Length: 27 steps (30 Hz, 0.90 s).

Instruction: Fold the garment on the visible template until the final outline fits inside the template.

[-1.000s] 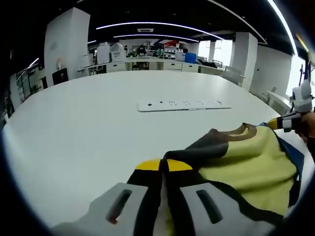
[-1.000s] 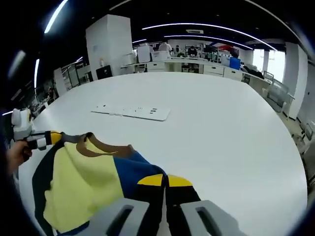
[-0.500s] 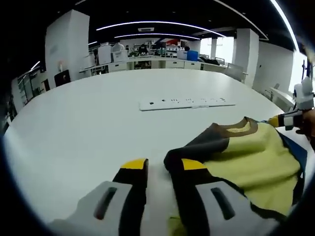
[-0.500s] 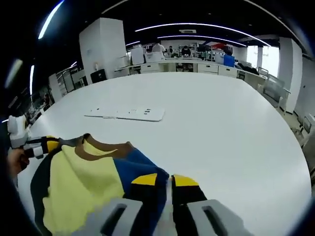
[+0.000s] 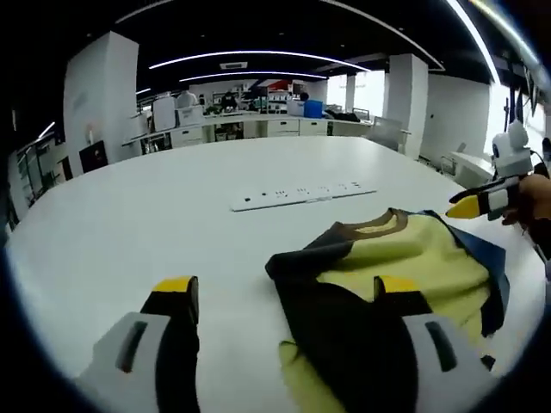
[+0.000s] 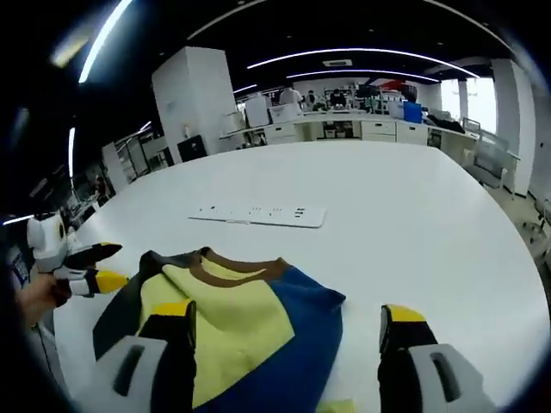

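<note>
A garment [image 5: 405,262] in yellow, dark grey and blue with a brown collar lies crumpled on the white table [image 5: 155,215]. My left gripper [image 5: 286,292] is open wide above its dark grey part, one fingertip over bare table, the other over the cloth. In the right gripper view the garment [image 6: 241,314] lies between and below the jaws of my right gripper [image 6: 288,317], which is open with nothing in it. The right gripper [image 5: 482,200], held by a hand, sits at the garment's far right edge. The left gripper [image 6: 108,265] hangs beside the garment's left edge.
A flat white power strip [image 5: 301,194] lies on the table beyond the garment; the right gripper view has this power strip [image 6: 258,213] too. Desks, pillars and people stand far behind the table. Bare table [image 6: 430,224] stretches around the garment.
Both grippers have opened from shut on the garment's edges and let the cloth go. The garment has settled on the table. Both cameras have pulled back a little.
</note>
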{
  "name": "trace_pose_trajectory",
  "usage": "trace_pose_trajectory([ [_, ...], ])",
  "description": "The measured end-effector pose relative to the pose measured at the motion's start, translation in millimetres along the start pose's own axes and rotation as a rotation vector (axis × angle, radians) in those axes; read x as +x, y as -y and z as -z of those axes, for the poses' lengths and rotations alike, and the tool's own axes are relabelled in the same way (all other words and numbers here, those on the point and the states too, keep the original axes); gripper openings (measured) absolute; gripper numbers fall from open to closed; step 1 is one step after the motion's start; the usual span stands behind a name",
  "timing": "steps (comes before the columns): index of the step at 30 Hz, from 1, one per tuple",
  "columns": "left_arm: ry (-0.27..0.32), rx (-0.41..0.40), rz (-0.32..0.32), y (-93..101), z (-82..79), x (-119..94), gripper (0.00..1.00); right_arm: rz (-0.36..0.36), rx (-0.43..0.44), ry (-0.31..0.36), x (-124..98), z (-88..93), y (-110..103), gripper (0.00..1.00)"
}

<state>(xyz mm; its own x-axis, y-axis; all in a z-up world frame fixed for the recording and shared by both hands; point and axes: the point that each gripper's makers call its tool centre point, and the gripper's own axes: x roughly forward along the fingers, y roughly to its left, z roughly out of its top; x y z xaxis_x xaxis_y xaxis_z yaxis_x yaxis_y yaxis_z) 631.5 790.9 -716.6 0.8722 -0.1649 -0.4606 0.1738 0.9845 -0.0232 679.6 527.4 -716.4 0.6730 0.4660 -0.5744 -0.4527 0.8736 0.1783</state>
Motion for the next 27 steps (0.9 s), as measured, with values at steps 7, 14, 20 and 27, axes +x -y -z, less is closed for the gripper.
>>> trace_pose_trajectory([
  [7, 0.008, 0.037, 0.083, 26.7, 3.4, -25.8, 0.95, -0.061, -0.046, -0.022, -26.6, 11.1, -26.4, 0.99],
  [14, 0.028, 0.015, 0.161, 51.9, 5.7, -46.4, 0.99, -0.085, -0.056, -0.030, -52.4, 28.2, -46.3, 0.99],
  [20, 0.022, 0.017, 0.198, 66.1, 13.0, -63.2, 0.99, -0.111, -0.034, -0.022, -69.6, 38.2, -56.4, 0.99],
  [27, 0.016, 0.027, 0.225, 81.2, 22.9, -84.4, 0.99, -0.094, -0.052, -0.019, -86.9, 54.0, -61.4, 0.98],
])
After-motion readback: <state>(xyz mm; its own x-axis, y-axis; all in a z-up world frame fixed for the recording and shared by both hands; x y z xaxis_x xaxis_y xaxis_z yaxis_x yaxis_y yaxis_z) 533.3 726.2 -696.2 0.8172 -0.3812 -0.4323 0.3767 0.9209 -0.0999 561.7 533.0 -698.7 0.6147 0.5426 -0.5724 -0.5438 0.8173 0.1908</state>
